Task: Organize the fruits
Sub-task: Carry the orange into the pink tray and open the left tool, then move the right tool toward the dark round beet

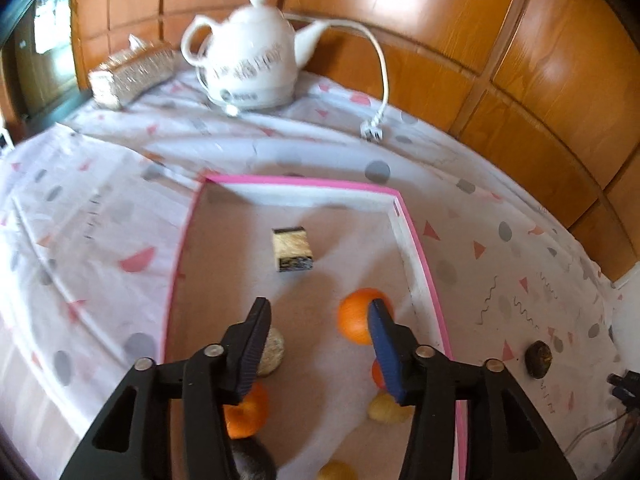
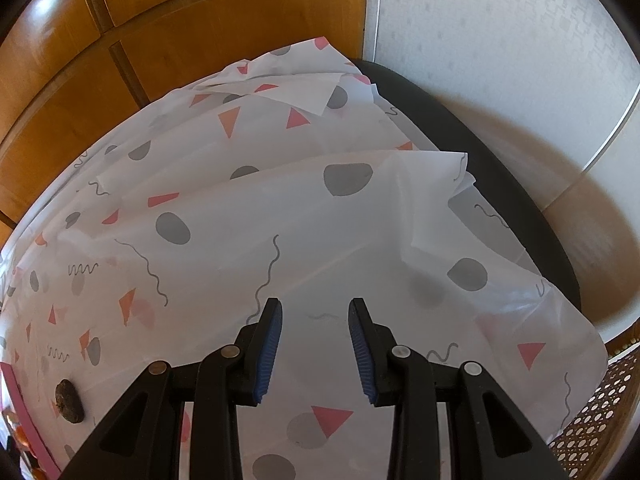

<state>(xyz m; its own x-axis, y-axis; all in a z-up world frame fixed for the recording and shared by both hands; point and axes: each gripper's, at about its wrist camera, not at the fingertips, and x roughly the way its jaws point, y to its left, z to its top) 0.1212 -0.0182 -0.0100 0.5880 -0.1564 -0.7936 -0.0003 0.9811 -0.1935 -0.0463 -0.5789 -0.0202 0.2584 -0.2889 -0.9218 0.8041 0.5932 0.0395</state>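
several round fruits [image 1: 362, 316] in tray [image 1: 424, 264]

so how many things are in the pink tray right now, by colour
Seen in the left wrist view, inside the pink tray:
orange fruits: 3
yellowish fruits: 2
pale tan round fruit: 1
dark item at the bottom edge, partly hidden: 1
small printed box: 1
Total: 8

Teapot [image 1: 248, 48] blurred; bottom fruit [image 1: 336, 472] cut off by edge.
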